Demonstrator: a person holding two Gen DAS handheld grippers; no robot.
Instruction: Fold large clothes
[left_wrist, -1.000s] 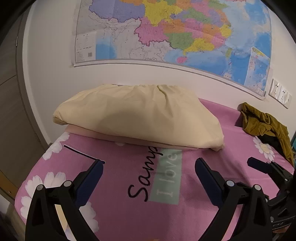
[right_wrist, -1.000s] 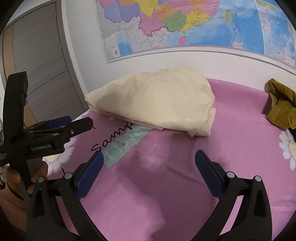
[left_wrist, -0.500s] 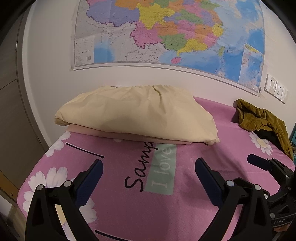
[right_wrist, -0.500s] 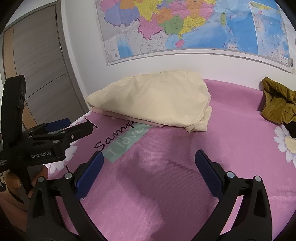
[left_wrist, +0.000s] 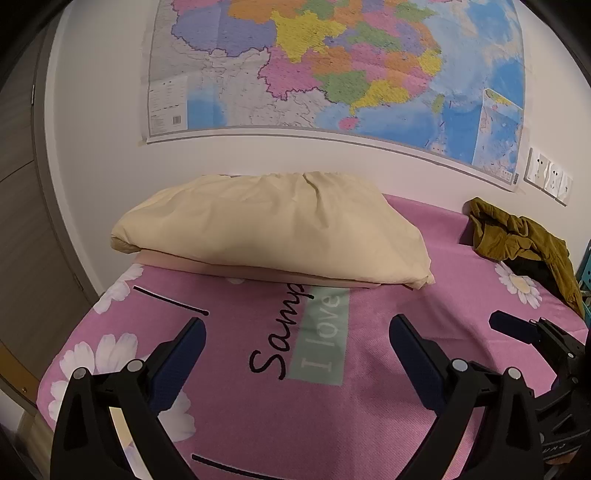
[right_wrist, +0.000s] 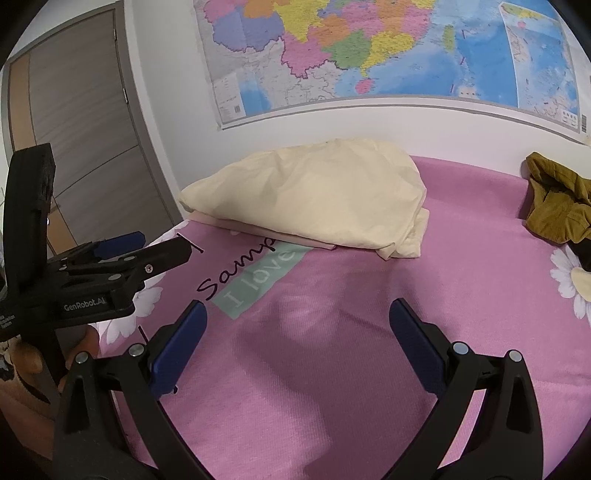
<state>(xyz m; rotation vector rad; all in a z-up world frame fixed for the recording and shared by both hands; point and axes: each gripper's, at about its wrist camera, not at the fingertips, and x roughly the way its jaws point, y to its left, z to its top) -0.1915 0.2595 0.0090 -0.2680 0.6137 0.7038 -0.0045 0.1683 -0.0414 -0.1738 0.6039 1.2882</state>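
Note:
A crumpled olive-green garment (left_wrist: 524, 236) (right_wrist: 557, 199) lies at the far right of the pink bed, near the wall, with something black beside it. My left gripper (left_wrist: 295, 332) hovers open over the printed bedsheet (left_wrist: 325, 332), nothing between its fingers. My right gripper (right_wrist: 295, 321) is open too, above bare pink sheet (right_wrist: 332, 350). In the right wrist view the left gripper's body (right_wrist: 92, 277) shows at the left edge. The right gripper's tip (left_wrist: 517, 328) appears at the right of the left wrist view.
A cream pillow (left_wrist: 273, 232) (right_wrist: 314, 195) rests on a folded pink cloth (left_wrist: 258, 273) at the head of the bed. A wall map (left_wrist: 332, 66) hangs behind. A door (right_wrist: 74, 147) stands left. Wall sockets (left_wrist: 548, 181) sit right.
Both grippers have drawn back and risen slightly, so the pillow and green garment sit a little farther off. Both stay open.

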